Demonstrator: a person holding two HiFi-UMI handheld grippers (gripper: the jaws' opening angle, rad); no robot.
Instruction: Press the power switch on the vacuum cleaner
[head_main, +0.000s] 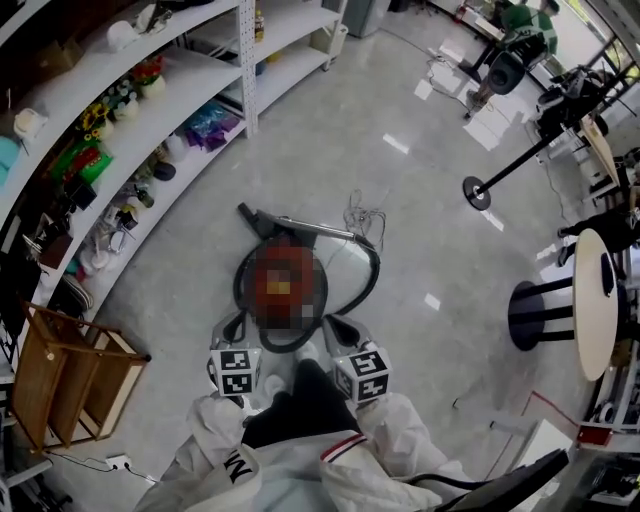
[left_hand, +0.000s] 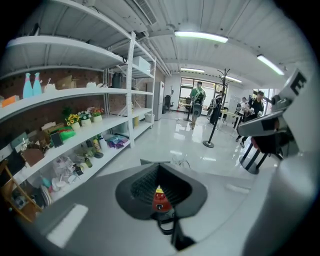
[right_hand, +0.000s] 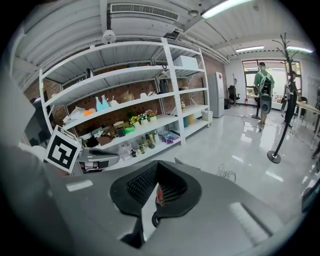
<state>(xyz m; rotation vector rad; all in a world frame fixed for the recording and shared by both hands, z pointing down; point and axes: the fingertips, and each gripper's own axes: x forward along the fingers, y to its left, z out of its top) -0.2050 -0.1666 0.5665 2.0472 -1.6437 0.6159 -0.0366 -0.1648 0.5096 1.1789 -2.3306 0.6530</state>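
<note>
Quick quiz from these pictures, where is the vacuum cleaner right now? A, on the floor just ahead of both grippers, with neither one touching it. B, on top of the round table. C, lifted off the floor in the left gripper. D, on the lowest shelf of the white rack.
A: in the head view the vacuum cleaner sits on the floor, just beyond the left gripper and the right gripper, and neither touches it.
</note>
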